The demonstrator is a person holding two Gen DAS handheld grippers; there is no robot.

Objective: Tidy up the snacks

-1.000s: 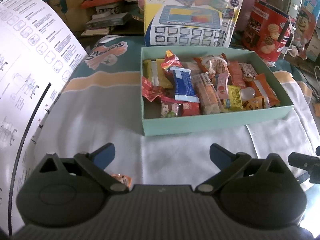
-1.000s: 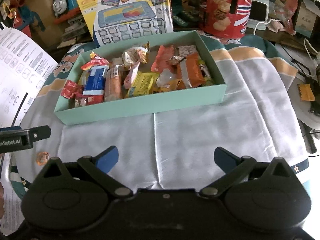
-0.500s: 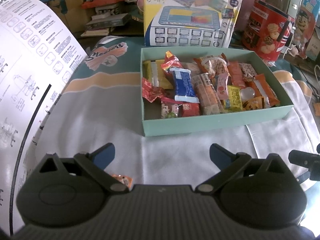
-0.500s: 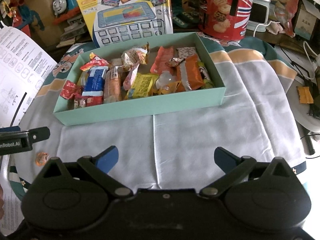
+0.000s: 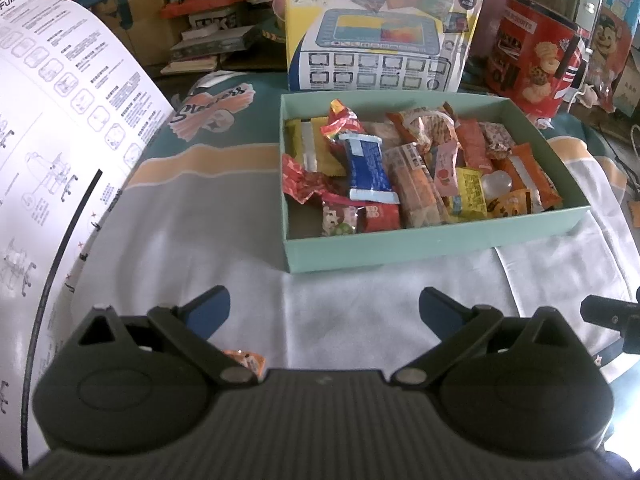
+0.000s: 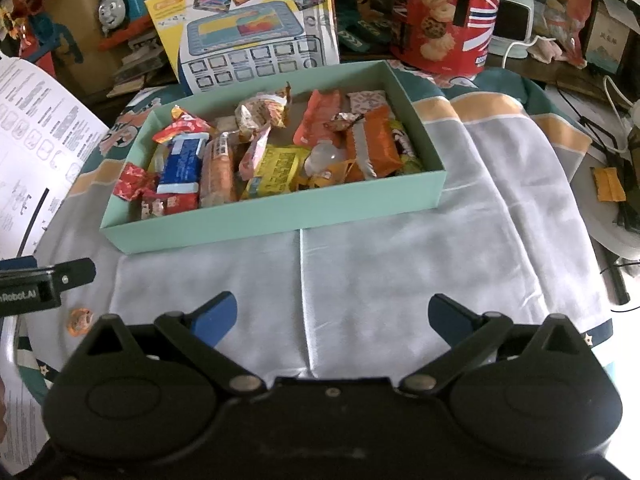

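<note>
A mint-green box [image 5: 432, 246] [image 6: 272, 216] on the cloth-covered table holds several wrapped snacks, among them a blue bar [image 5: 366, 166] [image 6: 180, 166] and a yellow packet [image 6: 276, 170]. One small orange snack [image 5: 246, 360] [image 6: 79, 320] lies loose on the cloth at the near left, right under my left gripper's left finger. My left gripper [image 5: 324, 308] hovers open in front of the box with nothing between its fingers. Further right, my right gripper [image 6: 332, 314] is open too and holds nothing.
A large white instruction sheet [image 5: 60, 140] curls up along the left side. Behind the box stand a toy tablet carton [image 5: 376, 44], a red biscuit tin [image 6: 444, 16] and a blue toy train [image 6: 120, 0]. Cables [image 6: 608, 168] lie off the table's right edge.
</note>
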